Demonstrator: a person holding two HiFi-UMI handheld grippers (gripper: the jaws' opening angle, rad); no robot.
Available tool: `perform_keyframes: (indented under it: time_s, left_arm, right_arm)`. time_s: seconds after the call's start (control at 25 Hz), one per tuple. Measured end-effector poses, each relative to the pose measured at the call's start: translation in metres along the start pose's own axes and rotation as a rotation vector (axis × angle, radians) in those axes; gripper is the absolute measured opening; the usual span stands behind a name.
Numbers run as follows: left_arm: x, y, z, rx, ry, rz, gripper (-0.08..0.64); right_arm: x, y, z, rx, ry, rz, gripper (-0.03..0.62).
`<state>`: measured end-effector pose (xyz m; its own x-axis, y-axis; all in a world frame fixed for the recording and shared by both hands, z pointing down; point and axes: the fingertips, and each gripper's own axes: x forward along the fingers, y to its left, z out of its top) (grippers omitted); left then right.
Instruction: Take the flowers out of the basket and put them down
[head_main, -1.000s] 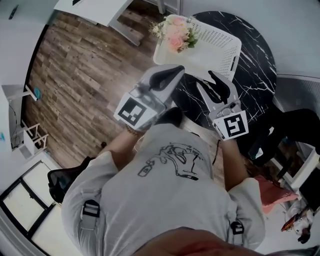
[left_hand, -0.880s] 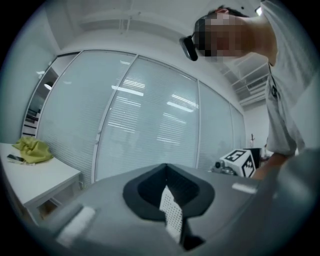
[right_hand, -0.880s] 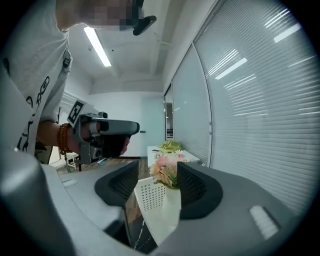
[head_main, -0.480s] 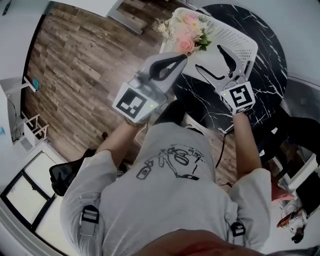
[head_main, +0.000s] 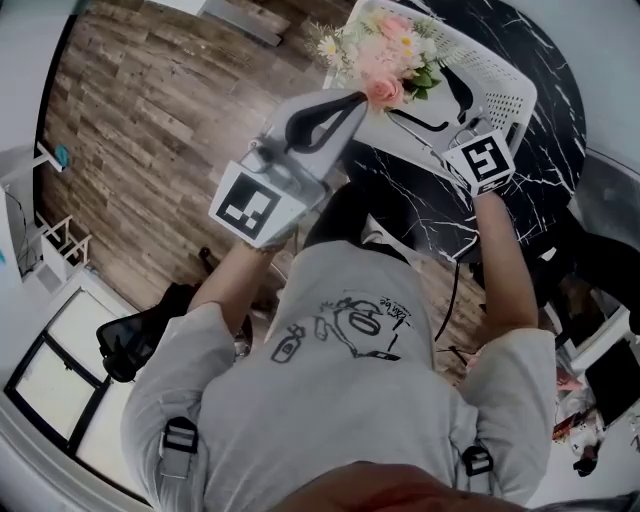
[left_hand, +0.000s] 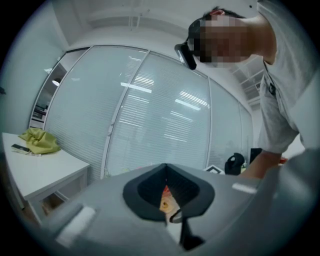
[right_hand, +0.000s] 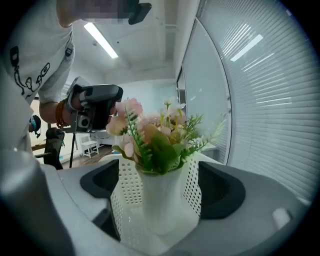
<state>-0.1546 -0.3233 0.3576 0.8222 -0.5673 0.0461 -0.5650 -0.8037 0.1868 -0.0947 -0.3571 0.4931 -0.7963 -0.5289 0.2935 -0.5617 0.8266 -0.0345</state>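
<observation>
A bunch of pink and white flowers (head_main: 385, 50) stands in a white vase (right_hand: 161, 200) inside a white perforated basket (head_main: 505, 85) on the round black marble table (head_main: 545, 140). My right gripper (head_main: 432, 102) reaches into the basket. Its jaws have just been opening and now stand wide on either side of the vase, with the pads (right_hand: 222, 192) clear of it. My left gripper (head_main: 350, 103) hovers beside the basket's near left corner, just below the blooms, shut on nothing. In the left gripper view only a sliver of a flower (left_hand: 165, 202) shows through its closed jaws.
The basket wall (right_hand: 125, 182) rises right behind the vase. Wood floor (head_main: 170, 120) lies left of the table. An office chair (head_main: 130, 345) stands at lower left. A white desk with a yellow-green cloth (left_hand: 39, 141) and a glass wall with blinds are beyond.
Both grippers have moved up the picture toward the basket. The right jaws went from nearly closed to wide open and now straddle the vase. The left jaws stayed closed.
</observation>
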Motion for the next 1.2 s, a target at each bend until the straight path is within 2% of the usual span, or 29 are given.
perform_keyframes:
  time_s: [0.4,1.0,1.08,1.2]
  left_arm:
    - [-0.007,0.016,-0.018,-0.038,-0.004,0.037,0.003]
    - [-0.024,0.026,-0.037,-0.065,0.017,0.069,0.003]
    - [-0.027,0.027,-0.038,-0.064,0.021,0.074,0.003]
    - [-0.03,0.027,-0.041,-0.067,0.023,0.081,0.003]
  right_arm:
    - [0.032,0.0,-0.029,-0.006,-0.049,0.097,0.517]
    - [0.062,0.002,-0.043,0.025,-0.07,0.139,0.518]
    - [0.064,0.002,-0.044,0.029,-0.076,0.147,0.505]
    - [0.064,0.002,-0.047,0.001,-0.068,0.162,0.452]
